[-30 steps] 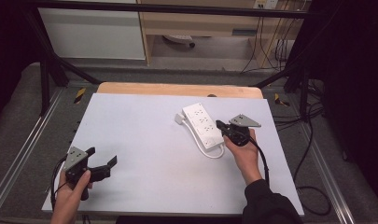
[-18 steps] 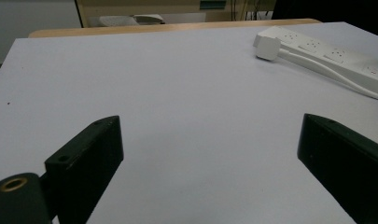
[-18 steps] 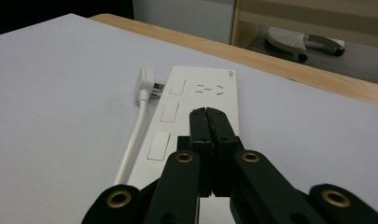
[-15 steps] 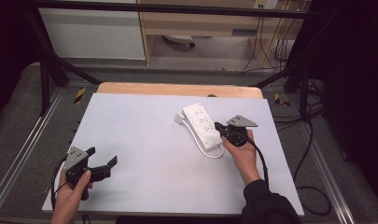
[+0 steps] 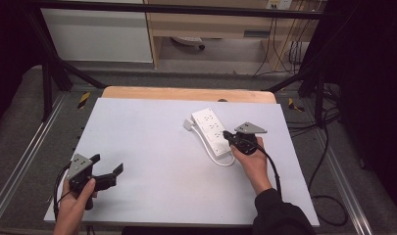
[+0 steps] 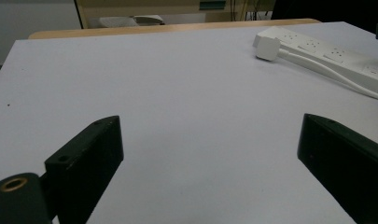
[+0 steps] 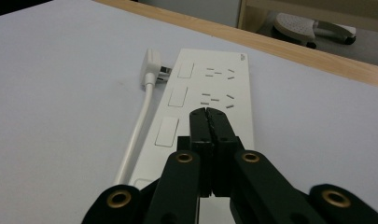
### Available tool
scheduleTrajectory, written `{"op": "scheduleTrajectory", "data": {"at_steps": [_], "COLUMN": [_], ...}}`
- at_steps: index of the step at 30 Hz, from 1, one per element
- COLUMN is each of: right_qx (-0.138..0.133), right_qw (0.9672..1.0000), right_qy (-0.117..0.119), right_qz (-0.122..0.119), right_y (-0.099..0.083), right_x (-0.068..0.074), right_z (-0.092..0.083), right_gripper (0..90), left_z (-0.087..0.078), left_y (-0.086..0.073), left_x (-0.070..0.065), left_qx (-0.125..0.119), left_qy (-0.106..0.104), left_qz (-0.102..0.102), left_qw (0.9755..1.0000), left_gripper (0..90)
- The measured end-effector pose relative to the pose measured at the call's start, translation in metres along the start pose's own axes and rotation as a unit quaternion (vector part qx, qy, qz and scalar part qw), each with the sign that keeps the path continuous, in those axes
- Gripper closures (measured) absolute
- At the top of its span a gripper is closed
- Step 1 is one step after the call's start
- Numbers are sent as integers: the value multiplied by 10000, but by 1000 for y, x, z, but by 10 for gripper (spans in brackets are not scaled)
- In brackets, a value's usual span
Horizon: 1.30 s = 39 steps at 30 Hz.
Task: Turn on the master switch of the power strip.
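A white power strip (image 5: 209,127) lies slantwise on the right half of the table, with its white plug (image 5: 187,123) beside its far end and its cable (image 5: 220,159) looping around the near end. My right gripper (image 5: 228,134) is shut with nothing between its jaws. In the right gripper view its closed tips (image 7: 206,112) hover over the near part of the strip (image 7: 214,84), between a rocker switch and the sockets; I cannot tell whether they touch. My left gripper (image 5: 112,172) rests open near the front left corner, its jaws (image 6: 210,123) wide apart over bare table.
The table has a white top (image 5: 157,147) with a wooden strip (image 5: 186,94) along its far edge. Metal frame rails run along both sides. Dark cables (image 5: 328,196) lie on the floor at the right. The left gripper view shows the strip (image 6: 322,51) far off at upper right.
The right gripper has shifted very slightly to the left over the power strip. The left gripper has kept still.
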State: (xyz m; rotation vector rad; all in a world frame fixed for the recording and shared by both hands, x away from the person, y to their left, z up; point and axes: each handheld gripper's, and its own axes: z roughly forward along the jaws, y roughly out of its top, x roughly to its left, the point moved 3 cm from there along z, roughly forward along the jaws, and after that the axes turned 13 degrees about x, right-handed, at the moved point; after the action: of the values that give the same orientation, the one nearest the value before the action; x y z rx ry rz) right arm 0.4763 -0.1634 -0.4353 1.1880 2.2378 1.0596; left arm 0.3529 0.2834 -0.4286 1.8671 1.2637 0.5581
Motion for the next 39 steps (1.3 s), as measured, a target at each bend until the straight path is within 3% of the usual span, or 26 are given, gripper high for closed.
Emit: {"op": "scheduleTrajectory", "data": {"at_steps": [39], "right_qx": [646], "right_qw": [9975], "right_qy": [197], "right_qz": [-213], "right_y": [-13], "right_x": [18], "right_z": [9], "right_gripper": [900], "left_z": [-1], "left_y": [0], "left_x": [0], "left_qx": [-21], "left_qy": [7], "left_qz": [38], "left_qw": [10000], "left_gripper": [66]}}
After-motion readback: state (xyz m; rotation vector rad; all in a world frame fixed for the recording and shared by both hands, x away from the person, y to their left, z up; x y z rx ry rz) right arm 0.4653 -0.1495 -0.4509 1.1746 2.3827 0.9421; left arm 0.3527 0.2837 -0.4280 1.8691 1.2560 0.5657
